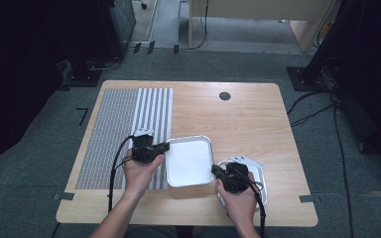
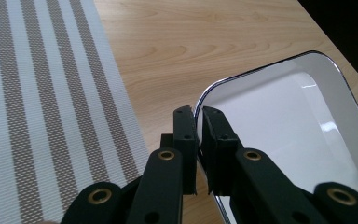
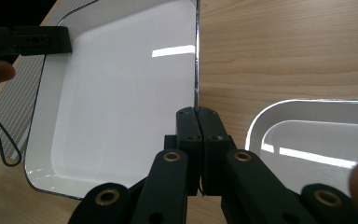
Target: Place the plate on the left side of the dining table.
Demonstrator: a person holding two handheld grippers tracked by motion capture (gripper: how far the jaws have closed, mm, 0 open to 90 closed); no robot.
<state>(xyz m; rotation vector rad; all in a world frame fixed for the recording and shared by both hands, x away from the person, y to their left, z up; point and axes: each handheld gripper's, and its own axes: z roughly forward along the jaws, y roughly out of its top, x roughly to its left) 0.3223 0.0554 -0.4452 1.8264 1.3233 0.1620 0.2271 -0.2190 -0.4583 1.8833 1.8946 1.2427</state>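
Gripping the white square tray [image 1: 188, 161] by two opposite rims, I have both tools committed to it at once. My left gripper [image 1: 164, 147] pinches the tray's rim at about nine o'clock, and in the left gripper view its jaws stand nearly together with the thin chrome-edged lip [image 2: 199, 116] caught between them. My right gripper [image 1: 214, 170] is clamped on the rim toward four o'clock; in the right gripper view the two black jaws meet with only the edge of the tray [image 3: 196, 70] between them. The tray sits near the middle of the wooden table [image 1: 248, 119], its left edge just beside the striped placemat [image 1: 129, 129], and in the gripper views it looks tilted and a little raised, though I cannot tell how far it is off the wood. A second white tray [image 1: 258, 173] lies just at three o'clock of it, partly under my right hand [image 1: 240, 198]. I judge this to be the carrying step, with the grasp made and the placing not yet done. The next move calls for both hands travelling together and level, so the thin rim neither twists nor slips out of either pinch, and it should clear the second tray's edge.
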